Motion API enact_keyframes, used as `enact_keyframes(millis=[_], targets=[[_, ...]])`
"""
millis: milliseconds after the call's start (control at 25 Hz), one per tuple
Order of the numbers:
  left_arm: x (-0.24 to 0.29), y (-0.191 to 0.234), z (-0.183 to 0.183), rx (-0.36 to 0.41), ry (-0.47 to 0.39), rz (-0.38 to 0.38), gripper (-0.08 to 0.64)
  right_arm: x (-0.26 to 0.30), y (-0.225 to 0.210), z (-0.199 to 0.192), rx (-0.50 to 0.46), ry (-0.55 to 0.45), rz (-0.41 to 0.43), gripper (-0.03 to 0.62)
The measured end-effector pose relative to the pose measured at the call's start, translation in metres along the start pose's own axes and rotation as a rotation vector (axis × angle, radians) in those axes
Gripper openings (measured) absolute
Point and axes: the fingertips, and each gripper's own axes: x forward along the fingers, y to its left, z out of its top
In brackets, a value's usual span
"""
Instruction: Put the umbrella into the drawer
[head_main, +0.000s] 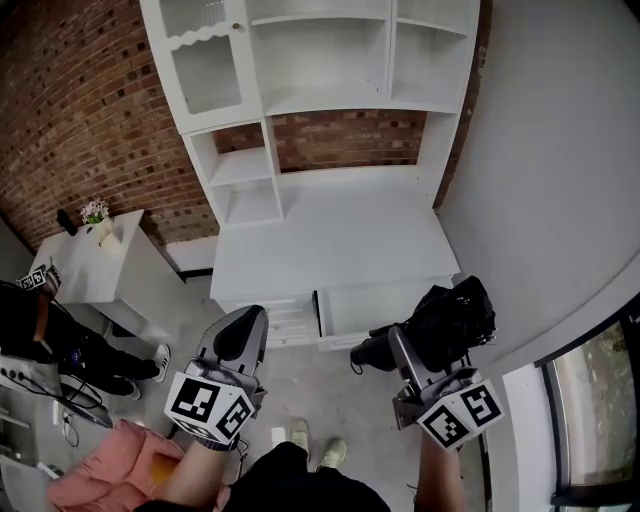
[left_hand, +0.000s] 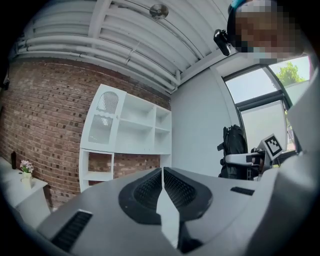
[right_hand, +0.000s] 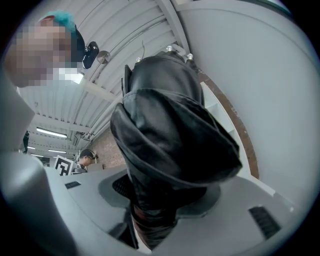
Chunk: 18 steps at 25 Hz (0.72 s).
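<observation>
Right gripper (head_main: 398, 350) in the head view is closed around a black folded umbrella (head_main: 450, 315). It holds it in the air, low at the right, in front of the white desk (head_main: 330, 240). The bulk of the fabric bunches beyond the jaws, toward the grey wall. Left gripper (head_main: 243, 335) hangs beside it at the left with nothing in it. Under the desk top, one drawer (head_main: 370, 305) is already pulled out, and its inside looks bare. I judge that the picking up and the opening are done. What is left is to carry the umbrella over the drawer, lay it inside and let it go, and perhaps to push the drawer shut.

Seen from the left gripper view, the left gripper (left_hand: 163, 187) has its jaws pressed together with nothing between them. Behind them stands the white shelf unit (left_hand: 130, 135) against the brick wall (left_hand: 45, 110). Far to the right the umbrella (left_hand: 234, 150) shows again, clamped in the other tool.

From the right gripper view, the right gripper (right_hand: 150, 210) grips the umbrella (right_hand: 170, 145) low on its body, and the black folds fill most of the frame.

As for writing, I can read no brand, label or word anywhere. Only the black and white square markers on the gripper cubes are there, and they carry no letters.
</observation>
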Motion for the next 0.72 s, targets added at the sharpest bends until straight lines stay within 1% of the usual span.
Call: enact_keyframes(millis=[120, 280, 520, 600, 720], targets=[[0.022, 0.004, -0.009, -0.006, 0.011, -0.015, 0.017, 0.017, -0.015, -0.011, 0.008, 0.027, -0.012, 0.202], [0.053, 0.015, -0.019, -0.012, 0.008, -0.036, 0.017, 0.043, -0.034, -0.026, -0.008, 0.066, -0.027, 0.202], [0.104, 0.047, -0.038, -0.016, 0.014, -0.052, 0.016, 0.093, -0.061, -0.053, -0.033, 0.137, -0.051, 0.202], [0.122, 0.059, -0.048, -0.021, 0.017, -0.054, 0.017, 0.113, -0.071, -0.067, -0.050, 0.165, -0.049, 0.201], [0.146, 0.079, -0.067, -0.036, 0.034, -0.063, 0.017, 0.142, -0.081, -0.093, -0.093, 0.226, -0.018, 0.202]])
